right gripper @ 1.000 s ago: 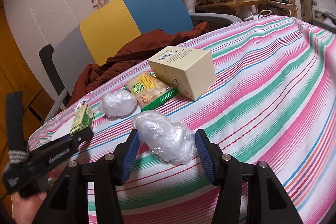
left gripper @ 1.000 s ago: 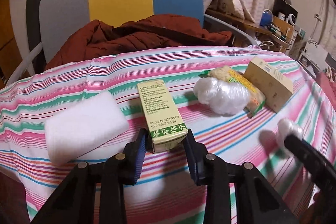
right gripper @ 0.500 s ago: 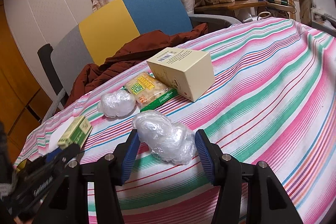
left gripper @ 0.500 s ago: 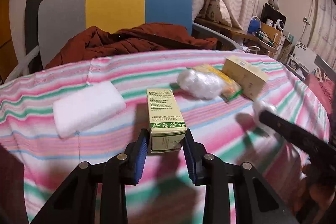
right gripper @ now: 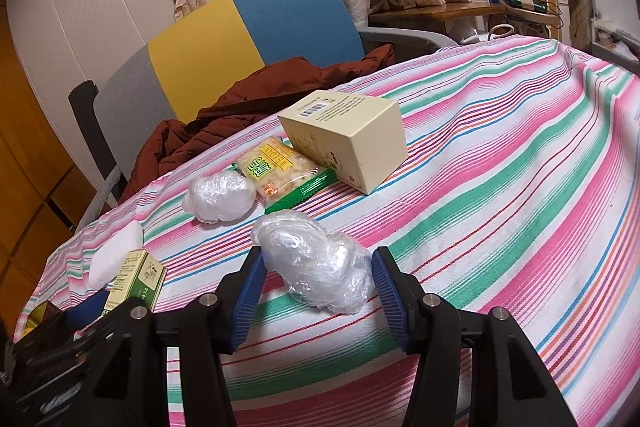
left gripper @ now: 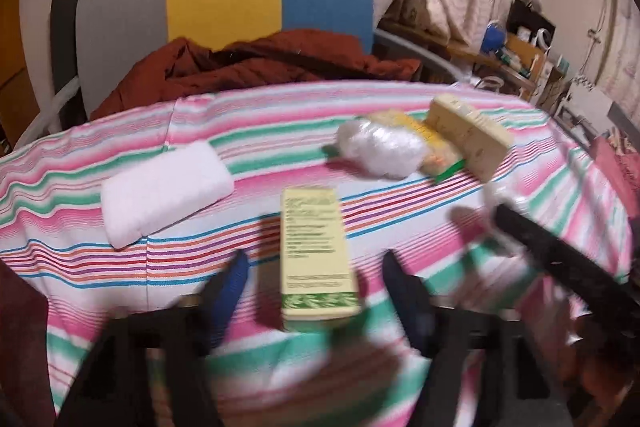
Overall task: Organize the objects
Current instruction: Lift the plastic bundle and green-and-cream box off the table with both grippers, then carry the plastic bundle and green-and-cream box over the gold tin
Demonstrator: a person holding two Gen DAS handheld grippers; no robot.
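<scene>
Both tongs are low over the striped tablecloth [right gripper: 500, 155]. Left gripper [left gripper: 312, 291] has just been opening; its jaws stand wide, with the green and yellow box [left gripper: 314, 251] lying loose between them, set down near the white foam block [left gripper: 164, 191]. That view is blurry, so I think nothing touches the box. Right gripper [right gripper: 316, 291] squeezes a crinkly plastic bundle [right gripper: 316, 267] that rests on the cloth. A second plastic bundle [right gripper: 220, 197], the snack packet [right gripper: 280, 171] and the cream carton [right gripper: 348, 139] already sit close together. One box looks placed; the held bundle probably needs a spot.
</scene>
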